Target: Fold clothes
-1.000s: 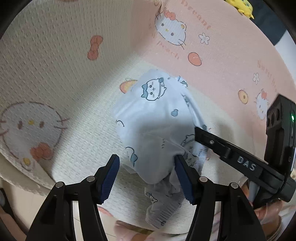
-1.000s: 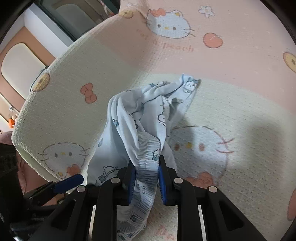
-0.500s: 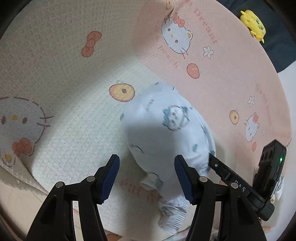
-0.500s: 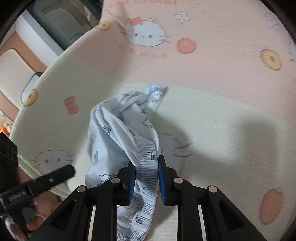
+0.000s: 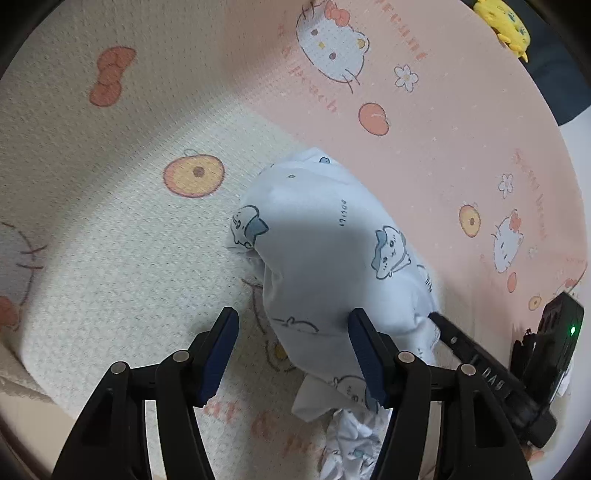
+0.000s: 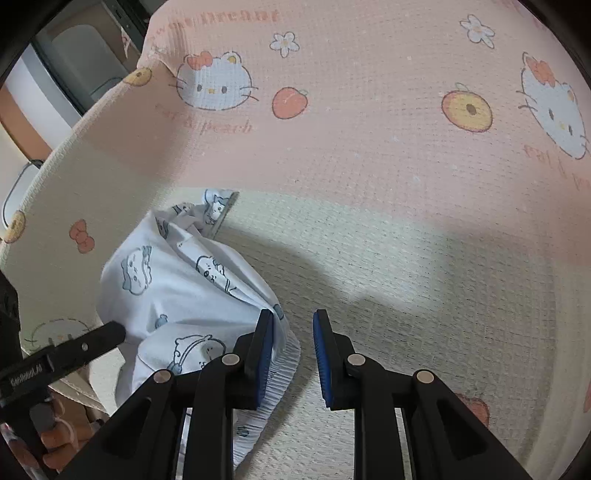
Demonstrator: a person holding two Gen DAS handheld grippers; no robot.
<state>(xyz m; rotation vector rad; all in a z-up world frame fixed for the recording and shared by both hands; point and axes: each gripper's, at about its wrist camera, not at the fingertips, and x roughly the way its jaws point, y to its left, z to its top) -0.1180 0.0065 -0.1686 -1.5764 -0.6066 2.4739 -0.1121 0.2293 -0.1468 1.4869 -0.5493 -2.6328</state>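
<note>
A pale blue garment [image 5: 325, 258] printed with small cartoon animals lies bunched in a heap on the mat. My left gripper [image 5: 293, 350] hovers open over its near edge, and the right fingertip [image 5: 364, 350] touches the cloth. In the right wrist view the same garment [image 6: 177, 288] lies to the left. My right gripper [image 6: 293, 356] stands open, and the ribbed waistband [image 6: 282, 373] hangs against its left finger without being clamped. Each gripper shows in the other's view: the right gripper [image 5: 480, 365] and the left gripper [image 6: 74, 350].
A pink and cream play mat [image 6: 406, 229] with cat and fruit prints covers the floor. A yellow toy [image 5: 506, 22] and dark fabric [image 5: 565, 92] lie past its far edge. A hand [image 6: 48, 435] holds the left gripper's handle. Furniture stands beyond the mat [image 6: 74, 74].
My right gripper has opened and let go of the waistband. The garment has sunk from a hanging drape into a heap on the mat. The left gripper stays open.
</note>
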